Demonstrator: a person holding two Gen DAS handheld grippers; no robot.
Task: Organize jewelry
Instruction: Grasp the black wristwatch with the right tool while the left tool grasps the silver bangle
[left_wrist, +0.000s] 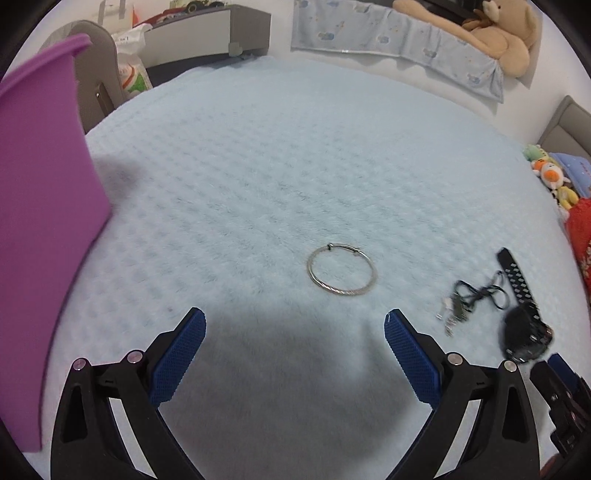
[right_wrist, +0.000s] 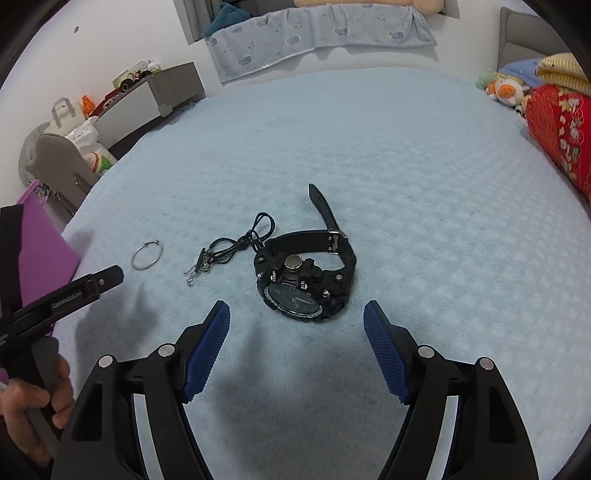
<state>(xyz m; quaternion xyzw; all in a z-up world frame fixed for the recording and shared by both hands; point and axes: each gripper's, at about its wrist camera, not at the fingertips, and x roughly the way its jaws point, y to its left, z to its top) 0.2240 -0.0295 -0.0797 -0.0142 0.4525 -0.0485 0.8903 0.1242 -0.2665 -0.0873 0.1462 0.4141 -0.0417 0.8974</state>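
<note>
A thin silver bangle (left_wrist: 342, 270) lies flat on the light blue blanket, just ahead of my left gripper (left_wrist: 294, 320), whose blue pads stand wide apart with nothing between them. To its right lie a black cord necklace with small charms (left_wrist: 476, 299) and a black wristwatch (left_wrist: 524, 332). In the right wrist view the wristwatch (right_wrist: 306, 278) sits directly in front of my right gripper (right_wrist: 296, 313), open and empty. The necklace (right_wrist: 236, 247) and the bangle (right_wrist: 147, 255) lie to the watch's left. A purple box (left_wrist: 44, 221) stands at the far left.
The blanket (left_wrist: 280, 155) covers a bed. A folded red quilt (right_wrist: 561, 129) and soft toys (right_wrist: 498, 86) sit at the right edge. A grey headboard and a cluttered bedside cabinet (right_wrist: 155, 96) lie beyond the left edge. A hand (right_wrist: 33, 402) grips the left tool's handle.
</note>
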